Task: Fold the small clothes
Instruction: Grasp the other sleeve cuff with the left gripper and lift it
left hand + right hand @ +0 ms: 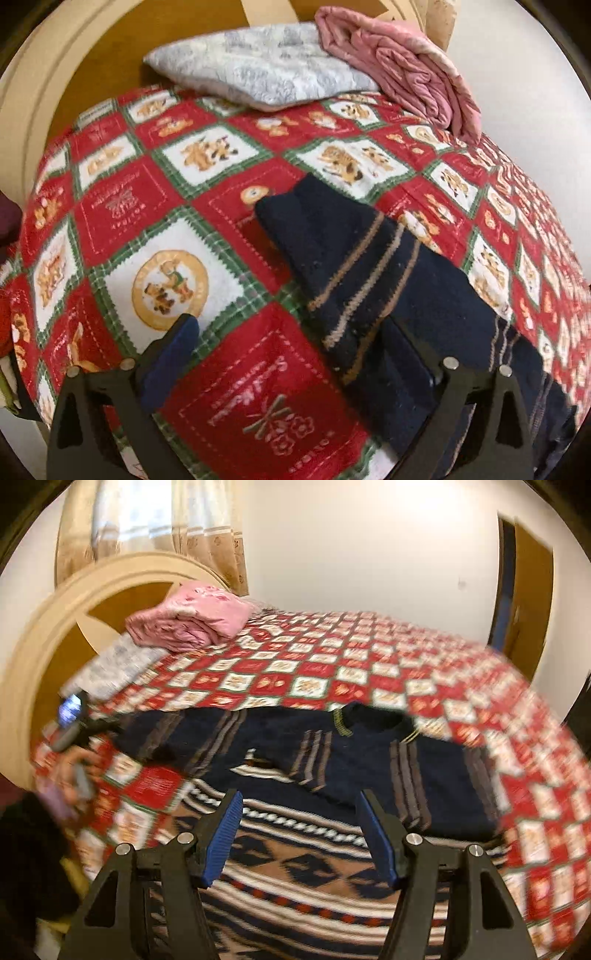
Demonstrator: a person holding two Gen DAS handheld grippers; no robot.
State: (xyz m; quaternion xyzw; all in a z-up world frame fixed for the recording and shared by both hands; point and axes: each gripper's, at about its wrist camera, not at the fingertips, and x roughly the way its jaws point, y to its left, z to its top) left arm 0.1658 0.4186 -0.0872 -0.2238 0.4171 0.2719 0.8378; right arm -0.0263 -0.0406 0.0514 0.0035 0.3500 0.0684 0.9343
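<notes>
I see my left gripper (295,354) spread wide over the red patchwork bedspread (155,206), with nothing between its blue pads (173,354); the navy sweater's sleeve (354,266) lies draped across the right finger, hiding most of it, so I cannot tell whether that finger touches the cloth or sits under it. My right gripper (301,834) is also wide apart and holds nothing, hovering above the sweater's patterned lower body. The navy sweater (369,760) lies spread flat on the bedspread (332,664), neck toward the far side, one sleeve stretched out to the left, pale stripes on both sleeves. From the right wrist view I can make out the left gripper (74,716) at that sleeve's end, blurred. No containers are in sight; at the headboard a folded pink blanket (406,66) rests partly on a grey-white pillow (258,66).
</notes>
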